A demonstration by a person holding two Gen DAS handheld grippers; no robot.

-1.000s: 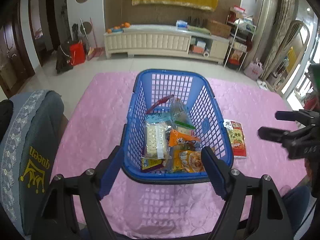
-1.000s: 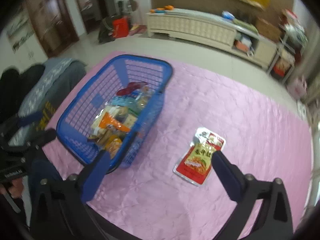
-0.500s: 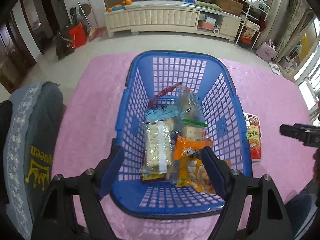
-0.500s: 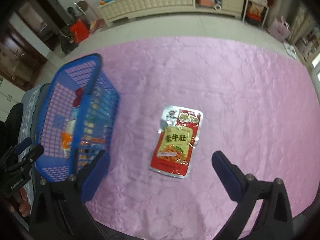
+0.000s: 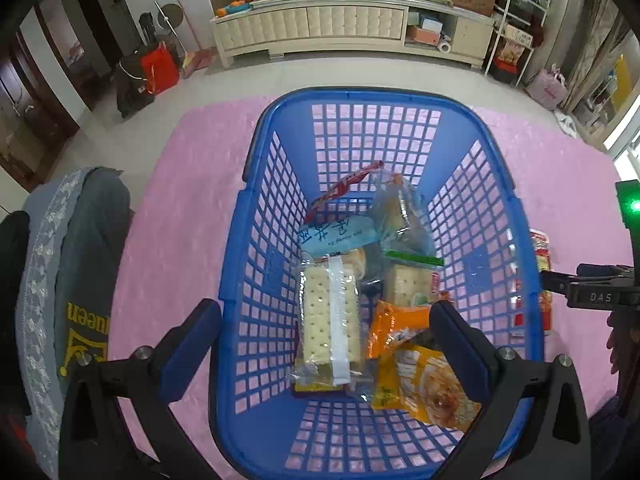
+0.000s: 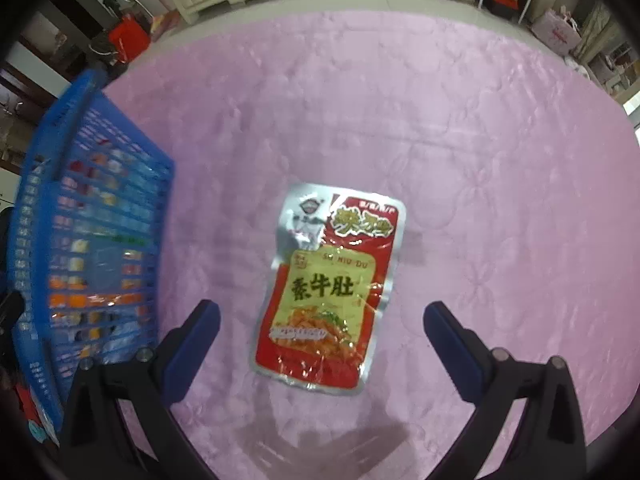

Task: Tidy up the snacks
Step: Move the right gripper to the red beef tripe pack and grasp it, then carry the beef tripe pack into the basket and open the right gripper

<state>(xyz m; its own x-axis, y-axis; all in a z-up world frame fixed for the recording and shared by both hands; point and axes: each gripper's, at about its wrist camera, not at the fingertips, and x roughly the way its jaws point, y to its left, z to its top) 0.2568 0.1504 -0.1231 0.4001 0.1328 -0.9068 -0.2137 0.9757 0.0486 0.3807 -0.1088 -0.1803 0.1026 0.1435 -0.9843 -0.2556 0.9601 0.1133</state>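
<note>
Right wrist view: I've dropped over the red pouch [image 6: 330, 292], right fingers [image 6: 322, 320] wide, empty; left fingers [image 5: 326, 320] just opened wide over basket [image 5: 516, 216], nothing held. Pouch pickup next.

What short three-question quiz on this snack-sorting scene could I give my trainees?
1. True or false: the red snack packet lies inside the blue basket.
2. Multiple choice: the right claw is (a) shut on the packet, (b) open above the packet, (c) inside the basket.
3. Fill in: the cracker pack lies in the basket, which stands on a ____ cloth.

Key: 1 false, it lies on the cloth beside the basket; 2 b; 3 pink.
</note>
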